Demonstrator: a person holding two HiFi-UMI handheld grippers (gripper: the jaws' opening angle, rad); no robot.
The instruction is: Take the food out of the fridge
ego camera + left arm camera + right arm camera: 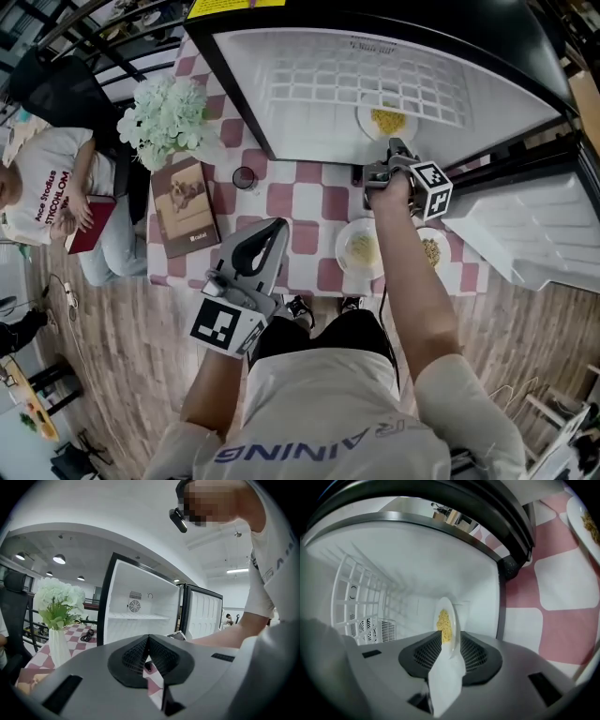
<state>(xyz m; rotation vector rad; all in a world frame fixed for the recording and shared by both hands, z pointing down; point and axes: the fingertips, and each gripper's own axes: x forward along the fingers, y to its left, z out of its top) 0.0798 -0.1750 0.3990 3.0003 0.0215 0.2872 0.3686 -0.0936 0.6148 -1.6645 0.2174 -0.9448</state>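
the right gripper (447,644) is clamped on the rim of the noodle plate (446,620) inside the fridge (309,56), likely to slide it out onto the surface (319,202), while the left gripper (149,641), closed on nothing, hangs back.

1. Matt grey plastic on right gripper (450,654); black, rough-textured pads (427,654).
2. Between its jaws: smooth, glossy white plate (451,620).
3. Ahead of it: smooth white plastic fridge (417,569) walls, glossy black frame (506,522).
4. To its right: matt checked cloth (548,583).
5. Beside left gripper (278,227): wood-grain floor (122,356).
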